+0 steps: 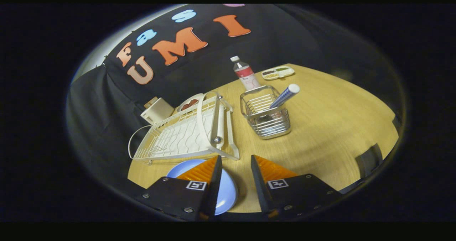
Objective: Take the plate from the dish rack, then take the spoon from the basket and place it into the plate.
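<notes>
- The fingers (235, 162) stand spread apart with bare table (320, 127) showing in the gap between them; they pinch nothing.
- The blue plate (228, 194) lies flat on the table, out of the dish rack, under and just beside the left finger, which covers much of it; its rim reaches into the gap between the fingers.
- The white dish rack (185, 134) sits just ahead of the left finger, its near corner close to the plate's far edge; whether they touch I cannot tell. Its wire bed looks bare, and a white hoop handle arches over it.
- The wire basket (265, 114) stands ahead of the fingers and a little to the right, just beside the dish rack but apart from it.
- The spoon (285, 95) leans in the basket, its blue-and-white patterned handle with a white tip sticking up and out toward the right; its bowl end is down inside, behind the wires.
- Beyond the basket stands a clear bottle (245, 75) with a white cap and a red label.
- Further off to the right of the bottle lies a small tray (278, 72) with divided compartments.
- Beyond the dish rack, a white box-like thing (156, 111) sits at the table's far edge, with a white dish (188, 104) carrying something reddish next to it.
</notes>
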`<state>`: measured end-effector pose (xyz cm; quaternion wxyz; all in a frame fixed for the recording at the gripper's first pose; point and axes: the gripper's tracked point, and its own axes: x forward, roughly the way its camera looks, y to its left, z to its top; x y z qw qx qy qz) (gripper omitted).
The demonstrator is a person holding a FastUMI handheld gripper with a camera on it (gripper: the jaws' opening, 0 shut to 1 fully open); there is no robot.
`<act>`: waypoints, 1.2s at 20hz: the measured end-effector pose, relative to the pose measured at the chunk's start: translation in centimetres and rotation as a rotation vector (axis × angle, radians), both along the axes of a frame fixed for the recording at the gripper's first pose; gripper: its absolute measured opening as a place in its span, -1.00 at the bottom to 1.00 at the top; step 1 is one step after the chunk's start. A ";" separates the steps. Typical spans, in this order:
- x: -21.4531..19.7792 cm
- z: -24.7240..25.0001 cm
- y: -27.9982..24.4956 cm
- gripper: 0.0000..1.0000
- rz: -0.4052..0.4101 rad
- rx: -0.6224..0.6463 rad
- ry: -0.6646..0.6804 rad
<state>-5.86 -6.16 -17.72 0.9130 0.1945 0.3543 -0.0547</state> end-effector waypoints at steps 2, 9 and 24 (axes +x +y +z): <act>0.4 1.2 -1.1 0.09 -0.012 -0.056 -0.050; 2.9 3.8 -5.2 0.21 -0.093 -0.188 -0.197; 6.9 4.7 -6.2 -0.73 -0.139 -0.294 -0.343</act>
